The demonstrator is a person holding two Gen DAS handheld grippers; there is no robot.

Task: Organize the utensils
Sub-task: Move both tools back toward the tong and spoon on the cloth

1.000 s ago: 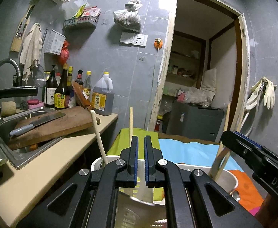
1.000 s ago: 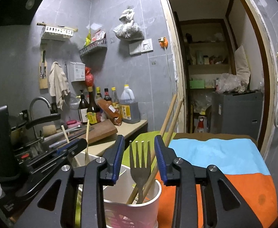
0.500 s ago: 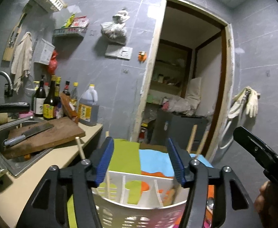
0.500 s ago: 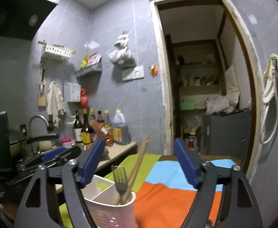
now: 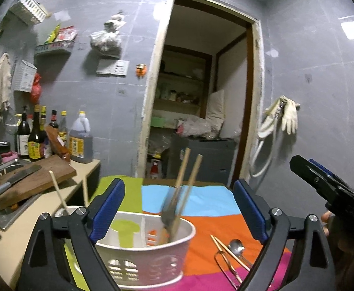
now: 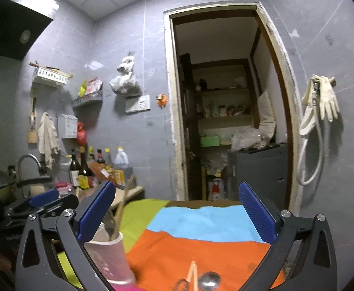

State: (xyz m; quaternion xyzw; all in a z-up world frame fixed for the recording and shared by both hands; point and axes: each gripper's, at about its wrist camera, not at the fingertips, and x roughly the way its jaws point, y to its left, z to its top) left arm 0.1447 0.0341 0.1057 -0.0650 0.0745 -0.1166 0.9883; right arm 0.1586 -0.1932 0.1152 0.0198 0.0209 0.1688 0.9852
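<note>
1. Left wrist view: left tool (image 5: 178,209) released, its jaws have just been opening and nothing is gripped. The caddy (image 5: 143,247) sits low between the jaws, not touched. Fork (image 5: 169,208) and chopsticks (image 5: 189,177) stand in its right compartment, leaning away from the tool. Loose chopsticks (image 5: 225,247), spoon (image 5: 236,243) and a wire piece (image 5: 223,266) lie on the cloth (image 5: 208,223) by the right jaw.
2. Judgement: next pick is the loose pile. Go in low and nearly flat, and take one item per grab.
3. Right wrist view: right tool (image 6: 177,214) released, its jaws have just been opening, with bare cloth between them. Caddy (image 6: 109,254) is at the left jaw; spoon (image 6: 209,280) and chopsticks (image 6: 192,274) lie low and centre, just ahead.
4. Judgement: the right tool is better placed for the pile. Dip the nose, close across the chopstick pair mid-length, and keep the left tool off the caddy rim.
</note>
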